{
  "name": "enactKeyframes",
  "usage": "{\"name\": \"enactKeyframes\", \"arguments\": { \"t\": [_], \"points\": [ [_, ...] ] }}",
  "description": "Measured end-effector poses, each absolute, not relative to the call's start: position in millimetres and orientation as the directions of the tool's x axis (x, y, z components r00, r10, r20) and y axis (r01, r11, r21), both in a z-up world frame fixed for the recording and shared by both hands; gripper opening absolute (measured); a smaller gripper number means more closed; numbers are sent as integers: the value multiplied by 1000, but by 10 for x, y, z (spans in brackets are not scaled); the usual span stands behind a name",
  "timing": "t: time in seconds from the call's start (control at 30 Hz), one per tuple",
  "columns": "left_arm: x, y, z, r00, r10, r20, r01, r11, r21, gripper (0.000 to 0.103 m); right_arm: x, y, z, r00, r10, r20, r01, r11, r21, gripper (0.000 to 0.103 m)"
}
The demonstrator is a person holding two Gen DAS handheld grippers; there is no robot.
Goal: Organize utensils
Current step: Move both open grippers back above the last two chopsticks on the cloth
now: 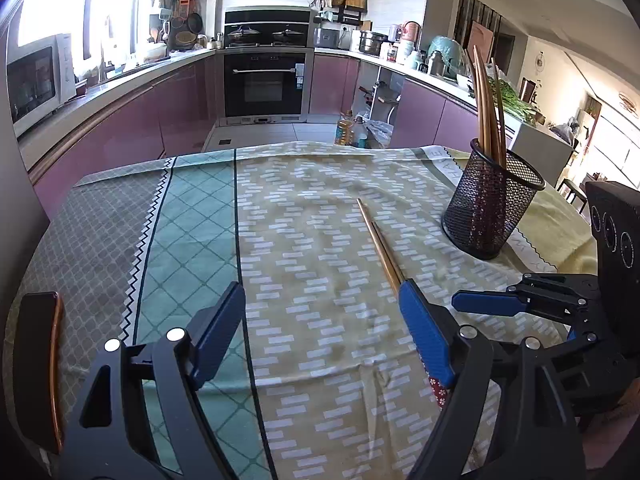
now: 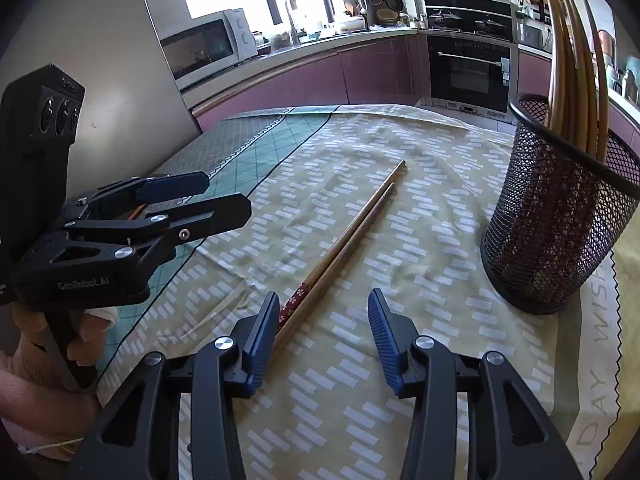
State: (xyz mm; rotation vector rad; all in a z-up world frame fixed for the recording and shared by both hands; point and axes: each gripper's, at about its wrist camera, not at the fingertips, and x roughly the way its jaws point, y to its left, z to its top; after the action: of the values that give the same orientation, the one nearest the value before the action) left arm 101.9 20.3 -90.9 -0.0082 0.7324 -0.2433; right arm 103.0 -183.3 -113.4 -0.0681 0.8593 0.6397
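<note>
I see the pair of chopsticks (image 2: 352, 228) lying side by side on the tablecloth (image 2: 420, 240), long axis running from their flowered red ends near me out towards the kitchen oven (image 2: 468, 76). My left gripper (image 1: 320, 320) stands wide, nothing between its fingers; the chopsticks pass just beside its right finger. My right gripper (image 2: 324, 332) is partly open and grips nothing, the flowered ends beside its left finger. Only the right view shows that patterned end clearly, and a hand (image 2: 48, 360) on the left handle. The mesh cup (image 1: 492, 208) of chopsticks stands off to the right.
</note>
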Motion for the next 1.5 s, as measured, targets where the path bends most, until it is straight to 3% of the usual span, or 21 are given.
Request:
{"name": "enactKeyframes", "arguments": {
  "t": [0.37, 0.97, 1.23, 1.5],
  "points": [
    [1097, 119, -921, 702, -242, -670, 265, 962, -69, 68, 1033, -1794, -1168, 485, 450, -750, -536, 831, 152, 41],
    [1359, -275, -1206, 580, -252, -774, 399, 917, 0, 53, 1015, -1990, -1181, 468, 476, -745, -521, 829, 202, 36],
    [1353, -383, -1209, 537, -301, -788, 444, 895, -39, 28, 994, -2019, -1181, 466, 484, -741, -523, 826, 211, 35],
    [1324, -328, -1264, 495, -332, -803, 407, 905, -123, 11, 992, -2068, -1175, 464, 495, -735, -520, 823, 226, 33]
  ]
}}
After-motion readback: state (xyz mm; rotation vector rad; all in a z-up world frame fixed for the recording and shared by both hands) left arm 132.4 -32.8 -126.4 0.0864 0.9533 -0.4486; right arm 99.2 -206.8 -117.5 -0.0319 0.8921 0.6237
